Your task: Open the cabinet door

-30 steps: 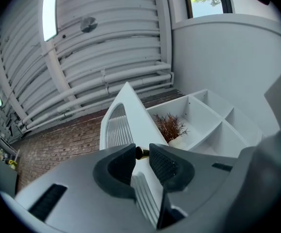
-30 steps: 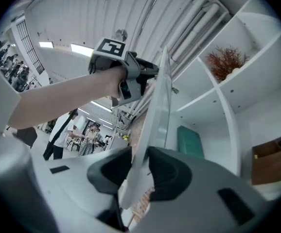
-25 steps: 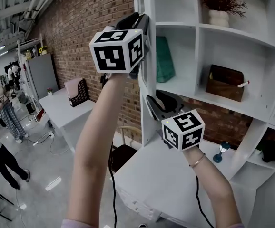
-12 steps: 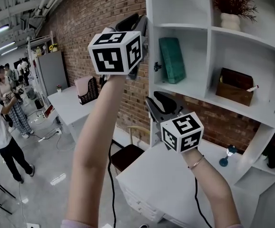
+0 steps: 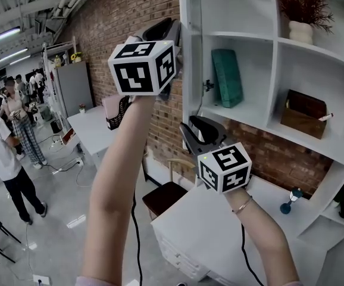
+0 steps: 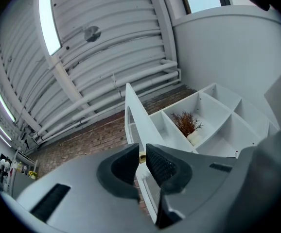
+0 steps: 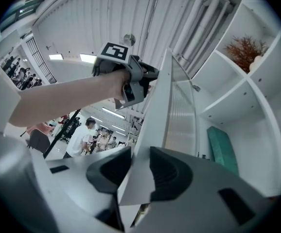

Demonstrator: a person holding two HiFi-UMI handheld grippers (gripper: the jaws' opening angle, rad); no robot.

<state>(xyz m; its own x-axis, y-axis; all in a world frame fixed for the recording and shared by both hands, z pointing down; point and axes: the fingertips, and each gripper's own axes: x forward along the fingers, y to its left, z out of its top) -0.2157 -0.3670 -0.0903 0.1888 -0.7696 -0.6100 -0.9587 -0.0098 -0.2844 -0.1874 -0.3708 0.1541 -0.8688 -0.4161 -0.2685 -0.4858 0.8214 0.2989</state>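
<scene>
Head view: the white cabinet door [image 5: 191, 70] stands edge-on, out from the shelves [image 5: 243, 109] to the right of both sets of fingers. The left gripper [image 5: 171, 28], on a steeply raised forearm, meets the door's free edge high up. The right gripper [image 5: 197, 128] sits at the door's bottom corner, above the tabletop [image 5: 213, 219]. Open room lies left of the fingers.

Left gripper view: the fingers [image 6: 162, 166] are closing, narrowly apart, with a small brass knob [image 6: 141, 156] between their tips.

Right gripper view: the fingers [image 7: 167, 171] pinch the door's lower corner, its ribbed panel rising beyond them.
</scene>
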